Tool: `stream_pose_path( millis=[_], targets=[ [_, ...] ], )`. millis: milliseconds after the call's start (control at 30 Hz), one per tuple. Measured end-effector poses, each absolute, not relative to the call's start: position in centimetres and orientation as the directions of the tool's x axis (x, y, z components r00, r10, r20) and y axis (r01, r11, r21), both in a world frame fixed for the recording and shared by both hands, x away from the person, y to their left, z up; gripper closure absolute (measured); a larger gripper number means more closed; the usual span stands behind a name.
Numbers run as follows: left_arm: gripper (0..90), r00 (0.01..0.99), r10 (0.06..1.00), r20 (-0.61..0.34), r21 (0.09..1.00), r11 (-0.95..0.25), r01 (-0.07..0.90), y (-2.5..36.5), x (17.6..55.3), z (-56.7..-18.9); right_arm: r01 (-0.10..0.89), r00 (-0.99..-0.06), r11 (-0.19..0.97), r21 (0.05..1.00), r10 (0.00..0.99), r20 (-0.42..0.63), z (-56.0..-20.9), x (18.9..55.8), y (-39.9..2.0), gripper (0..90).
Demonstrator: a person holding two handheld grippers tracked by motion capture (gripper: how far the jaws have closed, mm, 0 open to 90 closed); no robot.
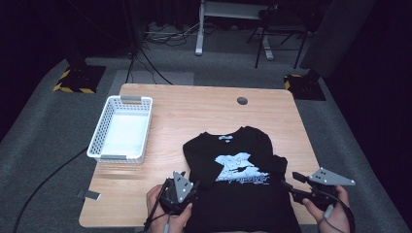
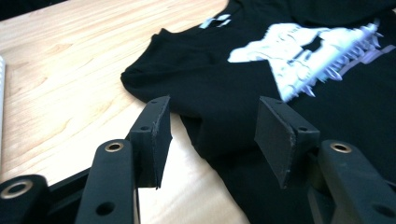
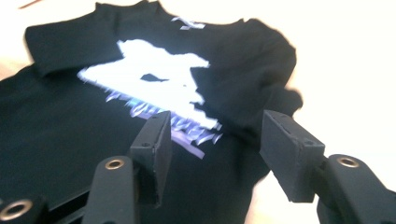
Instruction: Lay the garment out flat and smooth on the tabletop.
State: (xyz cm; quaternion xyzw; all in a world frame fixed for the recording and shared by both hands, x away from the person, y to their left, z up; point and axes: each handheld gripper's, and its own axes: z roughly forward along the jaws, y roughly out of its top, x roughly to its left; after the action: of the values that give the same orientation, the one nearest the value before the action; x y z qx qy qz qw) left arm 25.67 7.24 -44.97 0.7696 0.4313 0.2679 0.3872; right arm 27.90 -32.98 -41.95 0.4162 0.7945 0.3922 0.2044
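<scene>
A black T-shirt (image 1: 228, 150) with a white and violet print (image 1: 241, 171) lies flat on the wooden table (image 1: 194, 111), collar away from the person. Its hem hangs toward the near edge. My left gripper (image 1: 190, 180) hovers at the shirt's left edge, held in a hand. In the left gripper view, my left gripper (image 2: 212, 135) stands open with the shirt (image 2: 219, 79) and its folded left side just beyond the pads. My right gripper (image 1: 290, 182) is at the shirt's right edge. In the right gripper view, my right gripper (image 3: 215, 144) is open above the shirt (image 3: 60, 121), gripping nothing.
A white plastic basket (image 1: 97, 133) stands empty at the table's left. A round cable hole (image 1: 242, 101) sits near the far edge. Bare wood lies between basket and shirt. Beyond the table are grey carpet, stands and cables.
</scene>
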Motion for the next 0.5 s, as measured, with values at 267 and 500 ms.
stream_pose_path(
  millis=[267, 500],
  targets=[
    [42.9, 0.446, 0.892, 0.070, 0.817, -0.308, 0.487, 5.9, 27.2, -45.9, 0.478, -0.582, 0.387, 0.789, 0.812, -0.046, -42.9, 31.2, -31.0, 39.5],
    [41.5, 0.452, 0.891, 0.050, 0.803, -0.305, 0.512, 4.8, 28.7, -46.3, 0.465, -0.589, 0.421, 0.779, 0.804, -0.083, -43.6, 32.7, -29.5, 38.8]
  ],
)
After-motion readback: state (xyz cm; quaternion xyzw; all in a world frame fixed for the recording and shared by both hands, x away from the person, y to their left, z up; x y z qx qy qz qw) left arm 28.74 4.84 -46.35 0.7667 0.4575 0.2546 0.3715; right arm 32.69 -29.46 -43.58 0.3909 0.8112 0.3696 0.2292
